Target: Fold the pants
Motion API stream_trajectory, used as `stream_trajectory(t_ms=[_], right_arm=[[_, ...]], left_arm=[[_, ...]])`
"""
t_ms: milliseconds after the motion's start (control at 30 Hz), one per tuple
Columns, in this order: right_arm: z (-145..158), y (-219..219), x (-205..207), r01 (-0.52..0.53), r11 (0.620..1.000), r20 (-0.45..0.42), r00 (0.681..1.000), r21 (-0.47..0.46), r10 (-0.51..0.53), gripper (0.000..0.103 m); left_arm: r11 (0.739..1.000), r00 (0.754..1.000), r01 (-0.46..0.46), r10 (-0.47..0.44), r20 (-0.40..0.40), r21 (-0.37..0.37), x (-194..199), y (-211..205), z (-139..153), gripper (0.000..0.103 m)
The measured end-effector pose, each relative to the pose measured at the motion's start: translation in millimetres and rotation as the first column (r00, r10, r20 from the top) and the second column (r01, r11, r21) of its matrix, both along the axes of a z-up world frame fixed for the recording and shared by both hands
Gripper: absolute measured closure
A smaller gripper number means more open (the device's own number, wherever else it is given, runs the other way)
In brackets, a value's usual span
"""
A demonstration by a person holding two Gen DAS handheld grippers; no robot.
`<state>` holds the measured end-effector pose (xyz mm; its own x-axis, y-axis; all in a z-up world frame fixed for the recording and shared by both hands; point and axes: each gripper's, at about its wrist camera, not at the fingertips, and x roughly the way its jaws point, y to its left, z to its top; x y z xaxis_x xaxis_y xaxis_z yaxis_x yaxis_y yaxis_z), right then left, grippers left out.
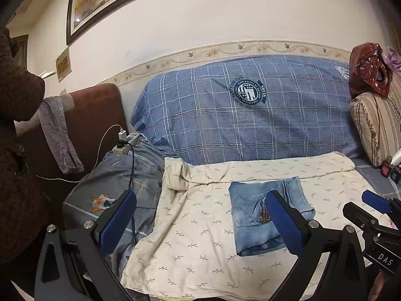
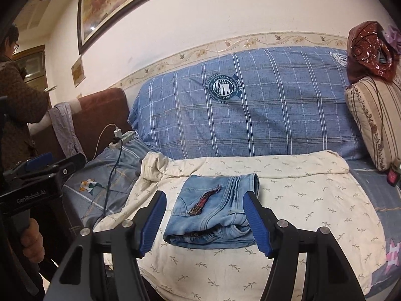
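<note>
The pants, light blue jeans point(image 2: 213, 208) folded into a small thick packet, lie on a cream leaf-print sheet point(image 2: 300, 200) spread over the bed. My right gripper point(image 2: 205, 225) hovers just in front of the packet, open; the jeans show between its blue pads, which do not press on them. My left gripper point(image 1: 200, 223) stands wide open left of the jeans point(image 1: 253, 213) with nothing between its pads, and its right finger hides part of the packet. The right gripper point(image 1: 363, 208) also shows at the right edge of the left wrist view.
A big blue plaid cushion point(image 1: 238, 115) leans on the wall behind. A power strip point(image 1: 125, 143) with a charger and cables lies at the left on grey bedding. A person in a brown coat point(image 2: 17, 105) stands far left. A striped pillow point(image 2: 376, 120) sits right.
</note>
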<state>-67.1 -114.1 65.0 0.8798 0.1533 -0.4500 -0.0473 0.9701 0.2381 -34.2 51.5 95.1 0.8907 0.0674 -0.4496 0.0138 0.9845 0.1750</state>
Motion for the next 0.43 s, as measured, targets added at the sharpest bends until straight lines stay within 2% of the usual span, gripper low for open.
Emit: stream_trajectory(t_ms=[133, 267, 367, 433], right_arm=[[-7, -3, 5, 0.001, 1.000, -0.019, 1.000, 0.007, 0.000, 0.036], [-12, -6, 8, 0.002, 1.000, -0.028, 1.000, 0.015, -0.002, 0.036], [-16, -9, 11, 0.006, 1.000, -0.031, 1.000, 0.024, -0.005, 0.036], [-19, -11, 13, 0.014, 1.000, -0.035, 0.999, 0.026, -0.013, 0.036]], left_arm=[[0.999, 1.000, -0.007, 0.006, 0.014, 0.036, 0, -6, -4, 0.001], [0.999, 0.999, 0.048, -0.048, 0.004, 0.014, -1, -10, -5, 0.000], [0.998, 0.995, 0.063, -0.063, 0.071, 0.006, -8, -10, -2, 0.000], [0.998, 0.996, 0.055, -0.056, 0.075, 0.015, -5, -10, -1, 0.000]])
